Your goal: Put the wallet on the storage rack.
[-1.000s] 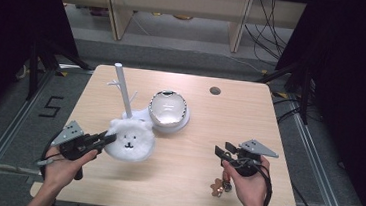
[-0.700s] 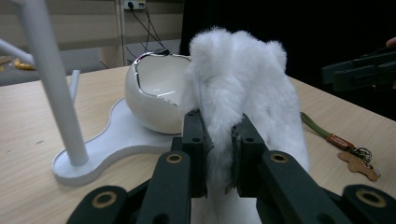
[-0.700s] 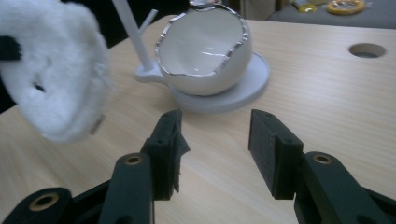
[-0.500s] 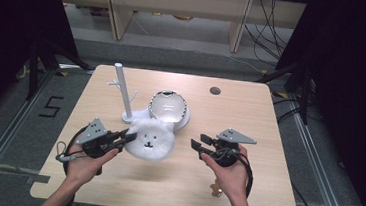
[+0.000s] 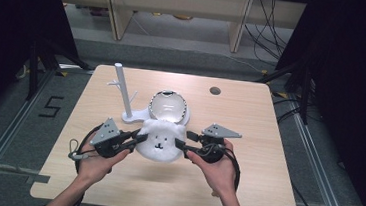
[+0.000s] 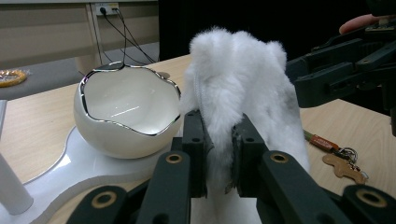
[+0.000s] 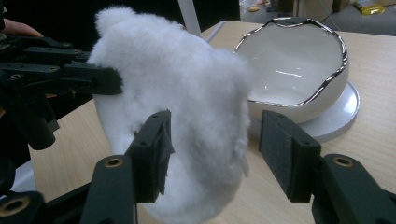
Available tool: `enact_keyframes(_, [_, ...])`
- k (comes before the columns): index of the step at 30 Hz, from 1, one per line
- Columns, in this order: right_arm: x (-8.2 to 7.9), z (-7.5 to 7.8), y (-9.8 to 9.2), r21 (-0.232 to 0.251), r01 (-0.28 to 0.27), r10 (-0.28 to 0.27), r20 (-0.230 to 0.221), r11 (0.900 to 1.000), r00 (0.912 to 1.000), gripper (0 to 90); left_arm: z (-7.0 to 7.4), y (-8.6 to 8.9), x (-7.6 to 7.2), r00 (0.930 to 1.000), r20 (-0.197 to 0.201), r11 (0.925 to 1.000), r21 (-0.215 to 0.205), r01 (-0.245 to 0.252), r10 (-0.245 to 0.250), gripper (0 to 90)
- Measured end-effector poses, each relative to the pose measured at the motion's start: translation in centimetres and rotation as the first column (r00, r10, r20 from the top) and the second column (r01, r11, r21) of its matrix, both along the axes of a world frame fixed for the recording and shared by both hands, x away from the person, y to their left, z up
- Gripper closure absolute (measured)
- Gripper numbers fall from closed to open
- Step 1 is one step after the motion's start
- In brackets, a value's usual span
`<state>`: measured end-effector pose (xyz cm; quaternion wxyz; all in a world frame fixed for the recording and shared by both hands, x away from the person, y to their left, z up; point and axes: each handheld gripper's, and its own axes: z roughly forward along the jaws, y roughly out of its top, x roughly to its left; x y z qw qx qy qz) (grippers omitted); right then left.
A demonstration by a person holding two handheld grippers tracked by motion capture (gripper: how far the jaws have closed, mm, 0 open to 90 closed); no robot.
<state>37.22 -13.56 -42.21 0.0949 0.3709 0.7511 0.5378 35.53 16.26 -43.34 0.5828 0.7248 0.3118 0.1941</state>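
The fluffy white plush pouch with a little stitched face (image 5: 160, 141) hangs between the two hands, lifted just above the pale wooden table (image 5: 268, 140) and right in front of the glossy white egg-shaped bowl with a jagged silver rim (image 5: 169, 107). The left gripper (image 5: 140, 138) has its jaws pinched narrow on a fold of the fur at the pouch's left side; in the left gripper view the pads (image 6: 194, 154) are buried in the fluff. The right gripper (image 5: 180, 145) comes in from the opposite side, and its jaws have just been opening: in the right gripper view they stand wide, the pouch's edge between them but only brushing the left pad (image 7: 161, 149), nothing clamped. So the pouch lies straight ahead of the right jaws, its width running hand to hand across the table. The right gripper is the free one, and it looks set to bite the right edge. A small brown key ring (image 6: 343, 163) lies on the table beyond.
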Motion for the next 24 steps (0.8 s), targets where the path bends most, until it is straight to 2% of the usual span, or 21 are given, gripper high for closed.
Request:
enact_keyframes(4, [0.3, -0.3, 0.3, -0.005, -0.011, 0.01, -0.007, 1.0, 0.9999, 43.2, 0.0, -0.4, -0.2, 0.9999, 0.009, 0.9999, -0.005, 0.013, -0.013, 78.1])
enact_keyframes(6, [0.3, -0.4, 0.3, -0.02, 0.008, -0.008, -0.019, 1.0, 0.9998, 42.5, 0.1, -0.7, -0.3, 0.9997, 0.015, 0.9998, -0.008, 0.019, -0.019, 78.1])
enact_keyframes(7, [0.5, -0.5, 0.2, -0.037, 0.016, -0.016, -0.006, 0.999, 0.9999, 41.9, 0.1, -0.8, -0.3, 0.9996, 0.021, 0.9997, -0.006, 0.022, -0.022, 78.1])
enact_keyframes(8, [0.5, -0.7, 0.3, -0.014, 0.014, -0.014, -0.03, 1.0, 0.9994, 41.8, 0.1, -0.8, -0.4, 0.9994, 0.026, 0.9998, -0.001, 0.022, -0.022, 78.1])
enact_keyframes(9, [0.6, -0.7, 0.3, -0.015, -0.001, 0.0, -0.02, 1.0, 0.9998, 41.8, 0.2, -0.9, -0.4, 0.9993, 0.029, 0.9997, 0.003, 0.022, -0.023, 78.1])
enact_keyframes(10, [0.5, -0.8, 0.3, -0.007, 0.005, -0.005, -0.04, 1.0, 0.9992, 41.8, 0.2, -1.0, -0.4, 0.9993, 0.029, 0.9998, 0.002, 0.021, -0.021, 78.1])
enact_keyframes(12, [0.5, -0.9, 0.3, -0.012, 0.001, -0.002, -0.043, 1.0, 0.9991, 42.4, 0.2, -1.1, -0.4, 0.9991, 0.034, 0.9997, 0.006, 0.023, -0.023, 78.0])
enact_keyframes(13, [0.4, -0.8, 0.4, -0.005, 0.006, -0.006, -0.061, 1.0, 0.9981, 43.0, 0.2, -1.1, -0.4, 0.9991, 0.036, 0.9997, 0.006, 0.024, -0.024, 78.0])
enact_keyframes(15, [0.4, -0.8, 0.4, -0.002, 0.006, -0.006, -0.066, 1.0, 0.9978, 46.8, 0.3, -1.1, -0.4, 0.999, 0.038, 0.9997, 0.006, 0.024, -0.025, 78.0])
enact_keyframes(20, [0.4, -0.8, 0.2, -0.017, 0.002, -0.002, -0.01, 1.0, 0.9999, 63.3, 0.2, -1.1, -0.4, 0.999, 0.041, 0.9998, 0.008, 0.02, -0.02, 77.8])
enact_keyframes(21, [0.4, -0.7, 0.1, -0.011, -0.002, 0.002, -0.003, 1.0, 1.0, 67.6, 0.2, -1.1, -0.4, 0.9989, 0.043, 0.9998, 0.008, 0.018, -0.019, 77.6])
enact_keyframes(22, [0.3, -0.6, 0.1, -0.004, 0.012, -0.012, -0.016, 1.0, 0.9998, 69.8, 0.2, -1.2, -0.4, 0.9989, 0.042, 0.9998, 0.008, 0.019, -0.019, 77.4])
enact_keyframes(24, [0.1, -0.5, 0.1, -0.002, 0.022, -0.022, -0.001, 1.0, 0.9998, 72.7, 0.2, -1.2, -0.4, 0.9989, 0.045, 0.9999, 0.006, 0.016, -0.016, 76.7])
